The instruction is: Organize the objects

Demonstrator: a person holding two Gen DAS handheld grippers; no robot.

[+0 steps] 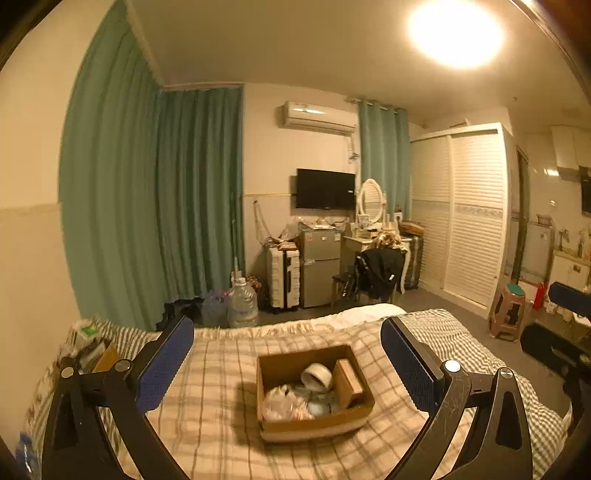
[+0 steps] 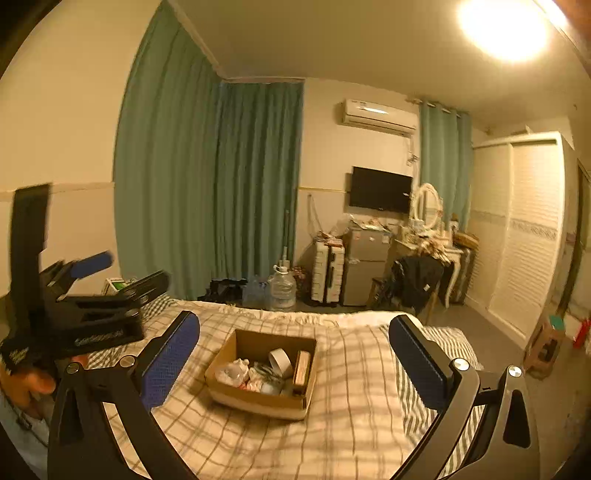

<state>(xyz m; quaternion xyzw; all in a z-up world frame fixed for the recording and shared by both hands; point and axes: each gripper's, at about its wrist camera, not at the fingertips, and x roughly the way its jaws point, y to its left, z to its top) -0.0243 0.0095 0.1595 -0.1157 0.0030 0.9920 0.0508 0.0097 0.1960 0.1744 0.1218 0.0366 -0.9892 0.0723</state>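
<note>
Cardboard box [image 1: 314, 391] sits on the checked bedspread [image 1: 221, 406], out ahead of both claws and touching neither. Left gripper [image 1: 288, 365] and right gripper [image 2: 295, 365] are both spread wide with nothing between their pads. Tape roll [image 1: 317, 376] lies inside the box.

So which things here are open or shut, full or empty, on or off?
cardboard box: open on top, holding a tape roll, a small brown box and a crumpled bag.
left hand-held gripper: open, nothing between its fingers.
right hand-held gripper: open, nothing between its fingers.
TV: screen dark.
ceiling light: on.
curtains: drawn shut.
wardrobe: doors shut.
small fridge: doors shut.
</note>
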